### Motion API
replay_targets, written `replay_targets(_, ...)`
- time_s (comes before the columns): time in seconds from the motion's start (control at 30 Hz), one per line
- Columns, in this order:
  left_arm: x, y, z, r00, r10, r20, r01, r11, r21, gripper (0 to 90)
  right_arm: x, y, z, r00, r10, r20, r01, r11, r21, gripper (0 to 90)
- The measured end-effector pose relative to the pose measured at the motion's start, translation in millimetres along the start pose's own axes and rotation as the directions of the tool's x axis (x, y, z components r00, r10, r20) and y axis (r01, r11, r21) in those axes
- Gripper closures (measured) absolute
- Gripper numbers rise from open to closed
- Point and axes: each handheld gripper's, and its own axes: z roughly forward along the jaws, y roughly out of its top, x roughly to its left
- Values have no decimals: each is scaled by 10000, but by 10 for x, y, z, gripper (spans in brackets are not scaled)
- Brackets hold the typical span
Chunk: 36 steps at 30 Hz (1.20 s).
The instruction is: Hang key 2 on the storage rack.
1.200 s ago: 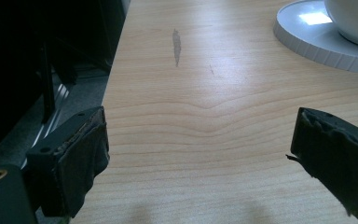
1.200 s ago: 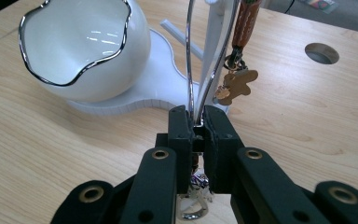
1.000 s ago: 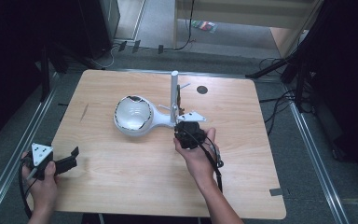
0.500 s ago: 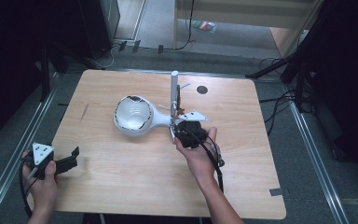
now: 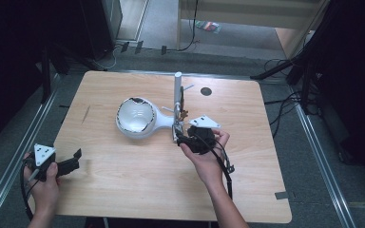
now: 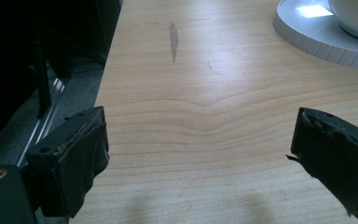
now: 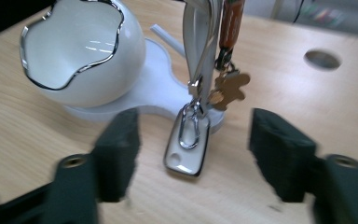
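A white stand holds a wavy-rimmed bowl (image 5: 135,116) and an upright post (image 5: 177,92) near the table's middle. From the post (image 7: 198,42) hang a white key fob (image 7: 189,149) on a metal clip and a brown gingerbread charm (image 7: 230,88). My right gripper (image 7: 196,154) has just been opening. Its jaws stand apart on either side of the fob without touching it. In the high view the right gripper (image 5: 183,139) sits just right of the post's foot. My left gripper (image 5: 76,159) rests open at the table's front left corner, with bare wood between its jaws (image 6: 196,154).
A round dark hole (image 5: 206,91) is in the tabletop behind the post. The stand's flat base (image 6: 317,37) lies ahead of the left gripper. Metal rails and cables run along the floor beside the table.
The right gripper's jaws have spread apart and let go of the key fob, which now hangs between them. The left hand and gripper have stayed put.
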Motion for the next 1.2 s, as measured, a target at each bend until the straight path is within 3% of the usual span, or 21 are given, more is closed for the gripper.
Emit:
replay_targets(0.07,-2,1,2,10000,-1,-10,1,10000,34,43,-29,6,-27,9985,466,-278,-463,9989,113,144)
replay_targets(0.17,4,0,1,10000,-25,17,25,10000,6,42,-18,-9,-76,9990,147,429,-146,9999,-24,76)
replay_targets(0.27,6,1,2,10000,-35,17,35,10000,14,42,-7,-42,-99,9982,-150,582,148,9999,39,0)
replay_targets(0.6,3,4,13,10000,-87,40,87,10000,9,42,-84,-172,-170,9979,-4,643,-7,9999,168,0)
replay_targets(1.2,8,5,11,9999,-118,58,118,9999,30,41,-461,-481,-346,9892,470,1388,-511,9983,263,0)
